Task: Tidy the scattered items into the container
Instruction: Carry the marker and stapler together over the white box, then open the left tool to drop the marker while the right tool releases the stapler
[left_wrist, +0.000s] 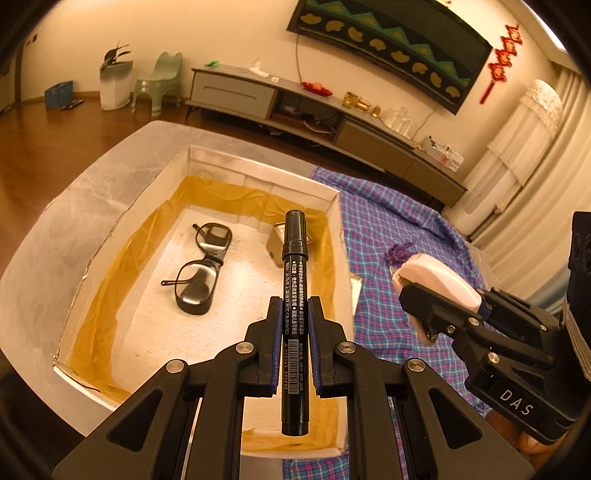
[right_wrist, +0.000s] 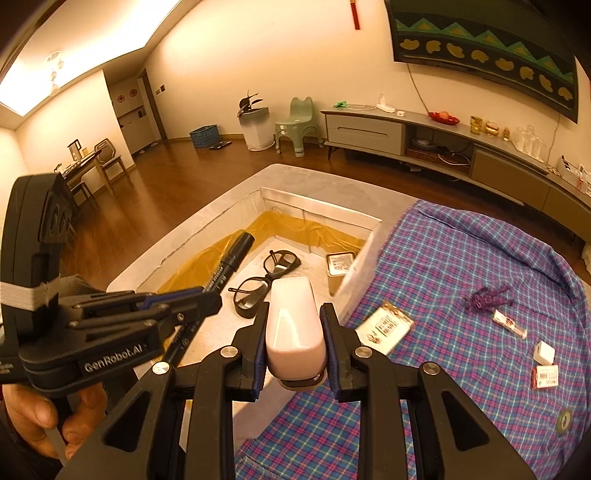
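The box (left_wrist: 334, 236) sits open on a grey table (left_wrist: 92, 192), its white walls lined low down with yellow film. Inside lie a pair of black glasses (left_wrist: 201, 269) and a small tin (right_wrist: 340, 266); in the left wrist view the tin is mostly hidden behind the marker (left_wrist: 293, 295).

The left gripper (left_wrist: 294, 314) holds that black marker above the box, its fingers closed narrowly on the barrel with the cap pointing away. The marker's print is too small to read.

The right gripper (right_wrist: 294, 325) clamps a pale pink case (right_wrist: 293, 325) between its blue pads, over the box's near right wall and the checked cloth (right_wrist: 461, 258). What the case is cannot be told; its underside is hidden.

On the cloth, well apart from the box, lie a flat packet (right_wrist: 386, 326) just beside the box wall, a purple tangle (right_wrist: 484, 297), a small tube (right_wrist: 509, 324), a white cube (right_wrist: 544, 352) and a red packet (right_wrist: 546, 376). Their labels are blurred. The person's hand (right_wrist: 40, 417) shows at the lower left, partly cut off.
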